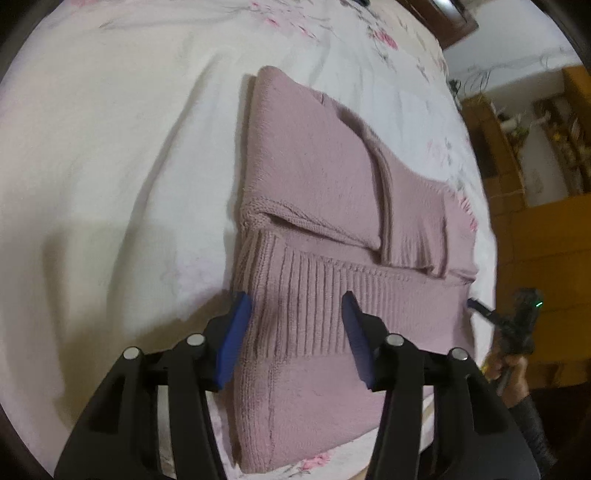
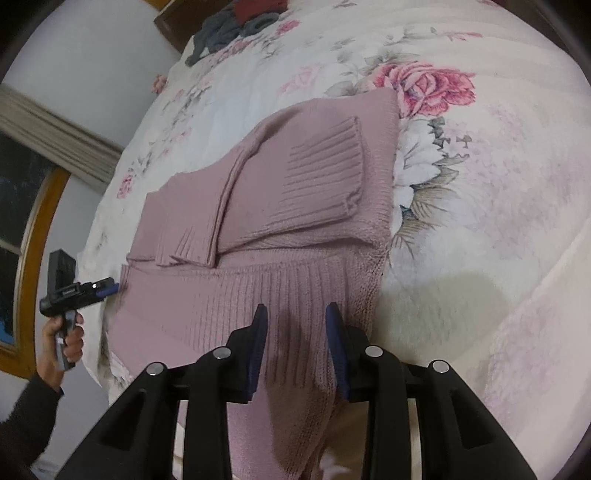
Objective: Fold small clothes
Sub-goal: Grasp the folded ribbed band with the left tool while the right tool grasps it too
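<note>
A pink knit sweater lies on the bed with both sleeves folded across its body, and its ribbed hem faces me. My left gripper is open, its blue pads standing either side of the hem near the sweater's left edge. In the right wrist view the sweater fills the middle. My right gripper is open and straddles the ribbed hem near the right edge, where the fabric drapes down over the bed's edge. Each view shows the other gripper at the sweater's far side, held in a hand.
A white bedsheet with pink roses covers the bed. A pile of dark grey and red clothes lies at the far end. Wooden furniture stands past the bed on one side, and a wood-framed window on the other.
</note>
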Motion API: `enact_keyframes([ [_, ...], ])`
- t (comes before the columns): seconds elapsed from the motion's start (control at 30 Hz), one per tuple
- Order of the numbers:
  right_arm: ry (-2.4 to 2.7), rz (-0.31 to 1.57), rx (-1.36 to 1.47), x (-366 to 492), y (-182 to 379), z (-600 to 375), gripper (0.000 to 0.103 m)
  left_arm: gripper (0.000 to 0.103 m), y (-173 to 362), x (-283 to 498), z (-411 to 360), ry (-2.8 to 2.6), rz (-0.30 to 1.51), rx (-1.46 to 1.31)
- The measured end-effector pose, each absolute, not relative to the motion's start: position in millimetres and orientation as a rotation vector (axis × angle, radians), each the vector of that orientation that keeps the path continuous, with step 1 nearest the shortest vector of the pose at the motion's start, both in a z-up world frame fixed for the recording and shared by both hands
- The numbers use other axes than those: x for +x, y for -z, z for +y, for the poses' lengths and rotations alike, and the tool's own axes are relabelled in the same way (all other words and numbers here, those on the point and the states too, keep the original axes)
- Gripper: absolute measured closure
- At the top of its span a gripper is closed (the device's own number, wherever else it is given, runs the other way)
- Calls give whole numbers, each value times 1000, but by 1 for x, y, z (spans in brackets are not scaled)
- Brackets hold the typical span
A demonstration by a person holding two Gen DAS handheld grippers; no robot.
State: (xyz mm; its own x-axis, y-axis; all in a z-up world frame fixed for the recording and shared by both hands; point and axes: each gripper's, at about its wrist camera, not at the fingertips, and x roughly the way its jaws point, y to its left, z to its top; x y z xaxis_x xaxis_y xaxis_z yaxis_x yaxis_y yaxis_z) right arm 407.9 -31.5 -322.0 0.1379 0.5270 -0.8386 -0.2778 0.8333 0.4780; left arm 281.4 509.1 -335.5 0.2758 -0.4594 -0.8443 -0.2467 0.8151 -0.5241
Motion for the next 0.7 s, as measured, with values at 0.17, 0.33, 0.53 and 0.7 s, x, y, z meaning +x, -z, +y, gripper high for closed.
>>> enact_keyframes([
  [0.17, -626, 1250, 132, 394, 312, -25, 94, 103, 330, 276, 504, 156, 1274, -604],
  [0.33, -613, 1217, 83, 389, 306, -24, 90, 103, 325, 271, 501, 173, 1257, -576],
  [0.53, -528, 1212, 109, 408, 316, -33, 67, 103, 327, 277, 499, 185, 1262, -588],
  [0.7, -540, 1238, 85, 409, 325, -30, 74, 103, 329, 275, 494, 190, 1259, -574],
])
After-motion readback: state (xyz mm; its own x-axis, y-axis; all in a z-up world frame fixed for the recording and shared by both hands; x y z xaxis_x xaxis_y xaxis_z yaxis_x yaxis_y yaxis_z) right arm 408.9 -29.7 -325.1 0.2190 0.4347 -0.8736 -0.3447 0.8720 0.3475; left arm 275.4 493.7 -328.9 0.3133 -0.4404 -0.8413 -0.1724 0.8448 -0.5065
